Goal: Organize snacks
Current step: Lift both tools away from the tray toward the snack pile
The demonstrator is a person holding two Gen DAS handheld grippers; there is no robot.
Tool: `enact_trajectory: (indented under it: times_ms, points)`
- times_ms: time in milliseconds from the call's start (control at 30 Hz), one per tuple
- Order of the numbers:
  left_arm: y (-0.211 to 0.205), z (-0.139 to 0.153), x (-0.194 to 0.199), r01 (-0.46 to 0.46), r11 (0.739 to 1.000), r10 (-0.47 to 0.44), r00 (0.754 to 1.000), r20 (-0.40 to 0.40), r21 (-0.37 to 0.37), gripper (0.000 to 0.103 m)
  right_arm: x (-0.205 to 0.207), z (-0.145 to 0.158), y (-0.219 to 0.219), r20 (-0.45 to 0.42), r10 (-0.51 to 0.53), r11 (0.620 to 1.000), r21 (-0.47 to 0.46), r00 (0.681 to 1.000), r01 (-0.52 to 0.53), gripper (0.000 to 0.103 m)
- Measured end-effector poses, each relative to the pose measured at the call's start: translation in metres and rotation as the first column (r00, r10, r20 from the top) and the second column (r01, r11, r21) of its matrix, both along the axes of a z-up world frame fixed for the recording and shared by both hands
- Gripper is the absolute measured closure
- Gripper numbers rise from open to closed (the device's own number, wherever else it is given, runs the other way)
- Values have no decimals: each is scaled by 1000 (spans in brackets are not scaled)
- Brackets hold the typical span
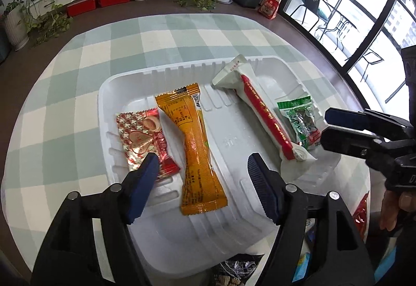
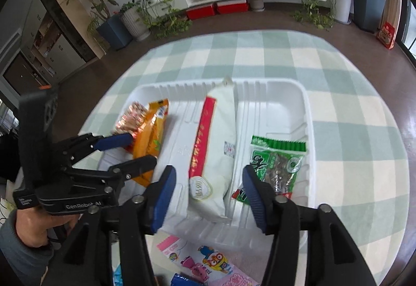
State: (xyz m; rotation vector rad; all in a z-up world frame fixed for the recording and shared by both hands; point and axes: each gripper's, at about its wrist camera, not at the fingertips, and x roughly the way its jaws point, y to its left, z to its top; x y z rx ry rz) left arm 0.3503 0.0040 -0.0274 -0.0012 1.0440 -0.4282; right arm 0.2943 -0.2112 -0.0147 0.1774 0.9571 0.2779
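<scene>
A white ribbed tray (image 1: 182, 70) (image 2: 273, 85) sits on the checked tablecloth and holds several snacks. From left to right in the left wrist view they are a red star-and-heart packet (image 1: 140, 137), an orange packet (image 1: 195, 150), a long white packet with a red stripe (image 1: 262, 114) and a green packet (image 1: 301, 119). My left gripper (image 1: 204, 176) (image 2: 141, 150) hovers open over the orange packet (image 2: 150, 137), pads clear of it. My right gripper (image 2: 209, 187) (image 1: 326, 127) stands open above the near end of the white packet (image 2: 221, 145), beside the green packet (image 2: 278, 161).
Loose snacks lie on the cloth at the near edge: a pink cartoon packet (image 2: 208, 260), a blue one (image 2: 182, 280), a red one (image 1: 361, 215) and a dark one (image 1: 239, 265). A hand (image 2: 33, 223) holds the left gripper. Plants and a white cabinet stand beyond the table.
</scene>
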Motion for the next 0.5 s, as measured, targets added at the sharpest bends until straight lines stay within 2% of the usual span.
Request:
enact_trajectory:
  times_ms: [33,200,333,367,400,500]
  points:
    - [2,5,-4,-3,1000,3,1000,11,-4,31,-6,9,-4,21,-5,1000,19,1000,4,41]
    - [20,43,-26,-23,998,27,997,76,-60,18,-41,50,-21,151,-38,993,112,988,21,23]
    - [42,75,-56,-33,990,52,989,137,-138,14,-76,84,-39,282,-101,979,198,954,45,18]
    - [47,82,-66,-35,988,58,987,151,-151,10,-88,91,-43,311,-121,972,229,943,49,14]
    - [53,87,-77,-37,986,64,984,163,-165,5,-101,97,-47,340,-136,966,256,930,48,9]
    - [68,93,-118,-29,979,70,977,200,-201,2,-145,99,-52,405,-153,951,307,901,23,1]
